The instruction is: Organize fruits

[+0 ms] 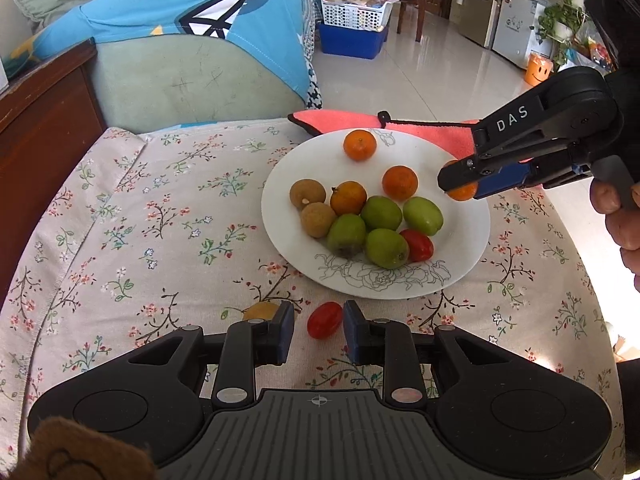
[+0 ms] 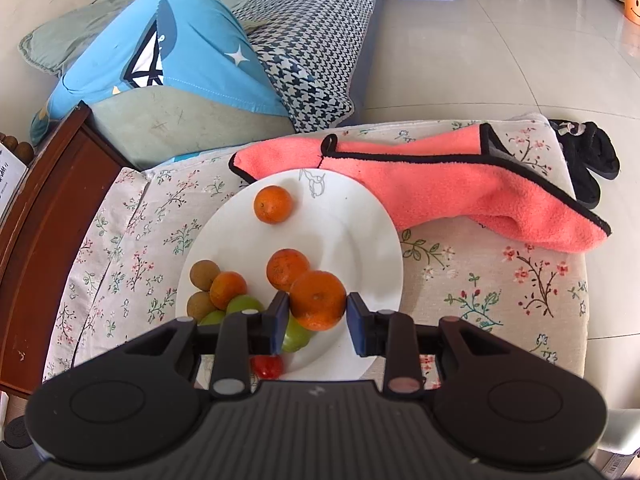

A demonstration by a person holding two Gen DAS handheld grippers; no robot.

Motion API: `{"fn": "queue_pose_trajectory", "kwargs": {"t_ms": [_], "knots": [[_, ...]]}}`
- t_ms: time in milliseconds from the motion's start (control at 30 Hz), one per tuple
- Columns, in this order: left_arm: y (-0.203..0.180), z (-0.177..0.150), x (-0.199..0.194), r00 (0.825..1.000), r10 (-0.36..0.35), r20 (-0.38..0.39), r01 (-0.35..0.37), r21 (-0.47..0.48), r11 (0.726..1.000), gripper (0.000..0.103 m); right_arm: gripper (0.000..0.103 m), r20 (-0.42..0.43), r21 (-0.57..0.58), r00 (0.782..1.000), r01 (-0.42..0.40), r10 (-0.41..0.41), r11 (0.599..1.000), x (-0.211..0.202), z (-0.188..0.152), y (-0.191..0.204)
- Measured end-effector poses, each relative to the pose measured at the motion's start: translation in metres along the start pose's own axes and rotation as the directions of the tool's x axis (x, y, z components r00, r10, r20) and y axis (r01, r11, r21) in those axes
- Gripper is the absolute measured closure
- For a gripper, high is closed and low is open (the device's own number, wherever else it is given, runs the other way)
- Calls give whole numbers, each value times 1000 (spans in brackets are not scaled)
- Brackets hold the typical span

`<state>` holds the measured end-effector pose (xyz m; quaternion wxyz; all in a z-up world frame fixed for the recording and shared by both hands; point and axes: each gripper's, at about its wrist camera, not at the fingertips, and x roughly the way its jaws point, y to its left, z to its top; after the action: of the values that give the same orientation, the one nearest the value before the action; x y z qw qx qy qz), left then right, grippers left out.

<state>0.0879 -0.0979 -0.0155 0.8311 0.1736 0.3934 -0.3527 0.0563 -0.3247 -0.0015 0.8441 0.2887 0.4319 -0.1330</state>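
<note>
The letters "DAS" stand in white on the black arm of the right gripper (image 1: 460,188) (you can see them from the left wrist camera). A small white box (image 1: 514,20) far back in the room has some marks on its front, but they are too small to read. No other words or numbers can be read.
</note>
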Motion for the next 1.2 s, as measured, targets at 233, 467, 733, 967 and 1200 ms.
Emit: {"fn": "queue_pose_trajectory", "kwargs": {"t_ms": [233, 467, 733, 967, 1200], "knots": [[-5, -4, 11, 1000, 0, -22, 1, 36, 999, 78, 71, -7, -6, 1000, -4, 4, 1000, 2, -1, 1], [-4, -7, 22, 999, 2, -38, -1, 29, 1000, 79, 71, -13, -6, 1000, -1, 1, 1000, 3, -1, 1], [-5, -5, 19, 1000, -18, -14, 18, 5, 1000, 84, 71, -9, -2, 1000, 1, -1, 1000, 3, 0, 0], [-6, 29, 13, 998, -26, 65, 31, -67, 997, 84, 71, 0, 18, 1000, -12, 12, 1000, 0, 2, -5], [-5, 64, 29, 992, -20, 125, 40, -152, 988, 84, 71, -7, 36, 999, -36, 36, 999, 0, 1, -11]]}}
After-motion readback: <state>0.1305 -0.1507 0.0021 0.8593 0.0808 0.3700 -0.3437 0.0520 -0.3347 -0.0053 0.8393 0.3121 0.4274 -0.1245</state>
